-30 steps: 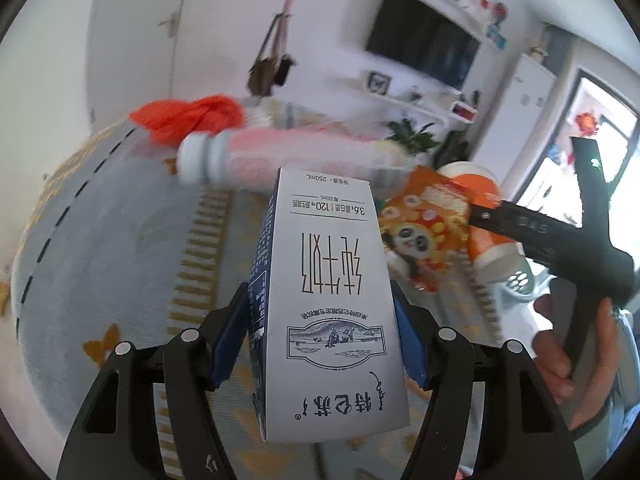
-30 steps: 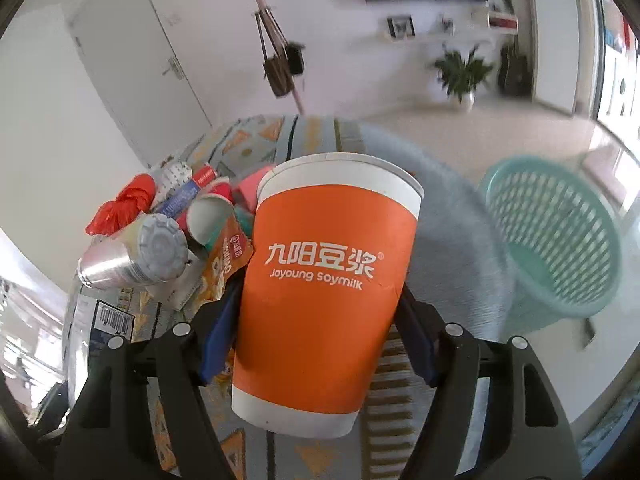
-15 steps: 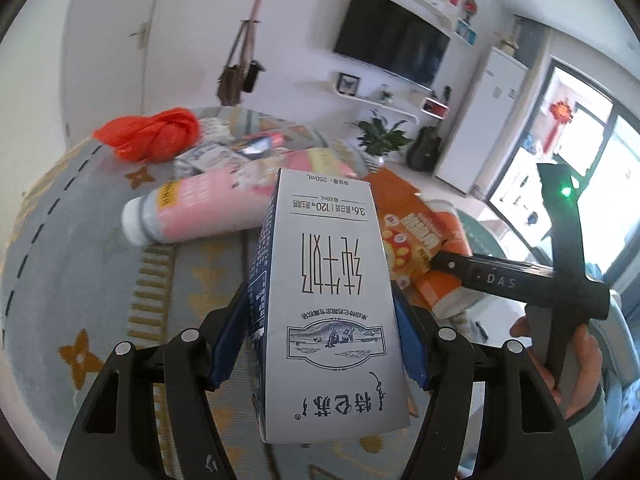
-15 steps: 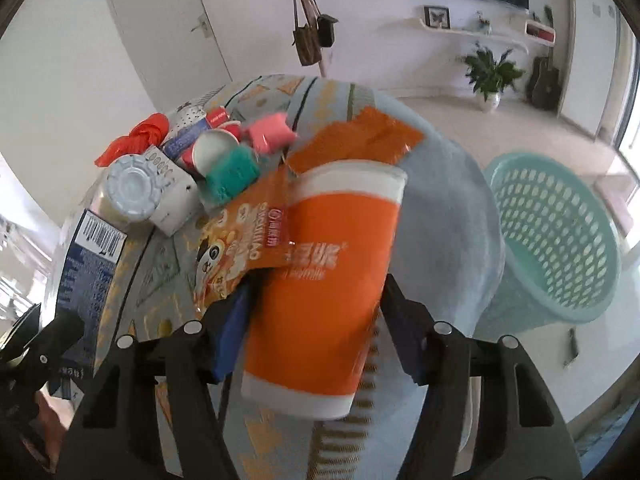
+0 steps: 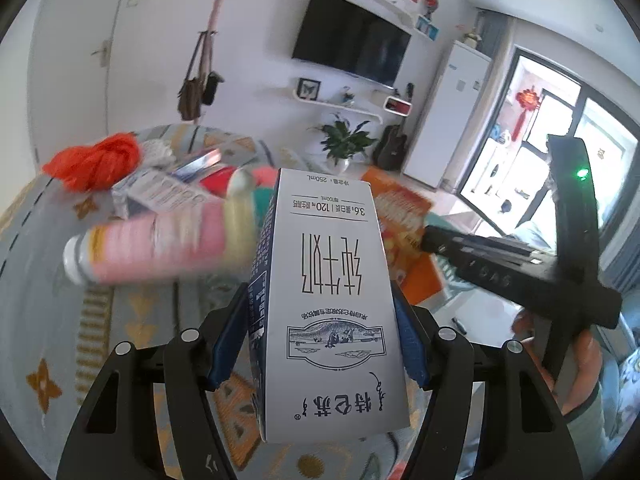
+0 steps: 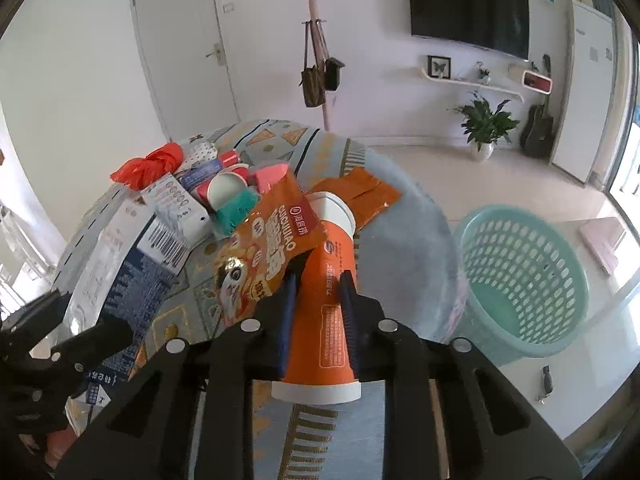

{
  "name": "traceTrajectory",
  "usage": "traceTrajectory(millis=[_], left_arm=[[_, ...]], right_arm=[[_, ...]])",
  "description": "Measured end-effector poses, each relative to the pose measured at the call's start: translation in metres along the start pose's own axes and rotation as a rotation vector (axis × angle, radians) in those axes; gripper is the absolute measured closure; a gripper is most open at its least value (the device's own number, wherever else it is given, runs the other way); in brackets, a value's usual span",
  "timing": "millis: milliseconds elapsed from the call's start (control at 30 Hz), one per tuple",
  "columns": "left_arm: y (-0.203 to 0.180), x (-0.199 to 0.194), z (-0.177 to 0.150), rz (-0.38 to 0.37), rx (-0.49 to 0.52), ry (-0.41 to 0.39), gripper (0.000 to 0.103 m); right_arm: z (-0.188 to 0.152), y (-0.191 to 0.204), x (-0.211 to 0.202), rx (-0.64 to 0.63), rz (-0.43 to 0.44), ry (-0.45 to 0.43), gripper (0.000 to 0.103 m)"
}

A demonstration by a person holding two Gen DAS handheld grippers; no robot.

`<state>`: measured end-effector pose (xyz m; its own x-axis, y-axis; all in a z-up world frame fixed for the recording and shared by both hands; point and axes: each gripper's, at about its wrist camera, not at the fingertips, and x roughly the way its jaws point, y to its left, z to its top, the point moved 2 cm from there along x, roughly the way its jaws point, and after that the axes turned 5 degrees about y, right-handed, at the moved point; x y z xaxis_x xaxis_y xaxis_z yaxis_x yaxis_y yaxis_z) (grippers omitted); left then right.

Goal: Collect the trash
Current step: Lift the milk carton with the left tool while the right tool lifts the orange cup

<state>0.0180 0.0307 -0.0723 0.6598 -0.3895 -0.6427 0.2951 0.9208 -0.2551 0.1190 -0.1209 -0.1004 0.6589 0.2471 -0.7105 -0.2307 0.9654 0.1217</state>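
Left gripper [image 5: 320, 344] is clamped on a milk carton [image 5: 328, 300] reading "250mL", print upside down. Right gripper [image 6: 318, 320] jaws just squeezed in, narrow now, crushing an orange paper cup [image 6: 326, 316]. A "GUOJIAO" snack bag [image 6: 264, 248] touches the left jaw; the green basket [image 6: 520, 280] sits off right.

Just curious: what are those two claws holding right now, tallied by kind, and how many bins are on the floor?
Milk carton, in the left gripper: 1
Orange paper cup, in the right gripper, whose jaws have just been closing on it: 1
Teal basket on the floor: 1
Total: 3
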Motion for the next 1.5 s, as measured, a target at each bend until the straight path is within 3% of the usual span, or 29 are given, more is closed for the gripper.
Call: traceTrajectory(millis=[133, 267, 500, 633, 700, 767, 1200, 1333, 1433, 1467, 1500], left_arm=[[-0.001, 0.002, 0.0, -0.011, -0.01, -0.012, 0.039], [-0.002, -0.007, 0.005, -0.005, 0.0, -0.042, 0.039], [0.006, -0.026, 0.018, 0.025, -0.003, -0.098, 0.039], [0.019, -0.037, 0.019, 0.061, -0.03, -0.113, 0.039], [0.025, -0.042, 0.021, 0.075, -0.042, -0.122, 0.039], [0.031, -0.045, 0.022, 0.083, -0.053, -0.132, 0.039], [0.03, -0.044, 0.018, 0.085, -0.056, -0.125, 0.039], [0.027, -0.044, 0.018, 0.084, -0.049, -0.127, 0.039], [0.026, -0.043, 0.017, 0.082, -0.047, -0.124, 0.039], [0.025, -0.042, 0.017, 0.082, -0.046, -0.124, 0.039], [0.026, -0.042, 0.017, 0.082, -0.045, -0.123, 0.039]], right_arm=[[0.0, 0.001, 0.001, -0.012, 0.014, 0.01, 0.078], [-0.001, -0.001, 0.014, 0.01, -0.005, 0.04, 0.054], [-0.007, -0.028, 0.067, 0.189, 0.196, 0.179, 0.047], [-0.003, -0.022, 0.058, 0.131, 0.142, 0.152, 0.047], [-0.002, -0.015, 0.043, 0.067, 0.113, 0.136, 0.032], [-0.004, -0.014, 0.032, 0.022, 0.111, 0.135, 0.024], [-0.023, -0.033, 0.013, -0.035, 0.249, 0.195, 0.021], [-0.018, -0.046, 0.01, 0.049, 0.355, 0.178, 0.021], [-0.011, -0.05, 0.021, 0.12, 0.376, 0.186, 0.021], [-0.007, -0.052, 0.03, 0.159, 0.39, 0.195, 0.024], [-0.005, -0.053, 0.036, 0.182, 0.391, 0.203, 0.034]])
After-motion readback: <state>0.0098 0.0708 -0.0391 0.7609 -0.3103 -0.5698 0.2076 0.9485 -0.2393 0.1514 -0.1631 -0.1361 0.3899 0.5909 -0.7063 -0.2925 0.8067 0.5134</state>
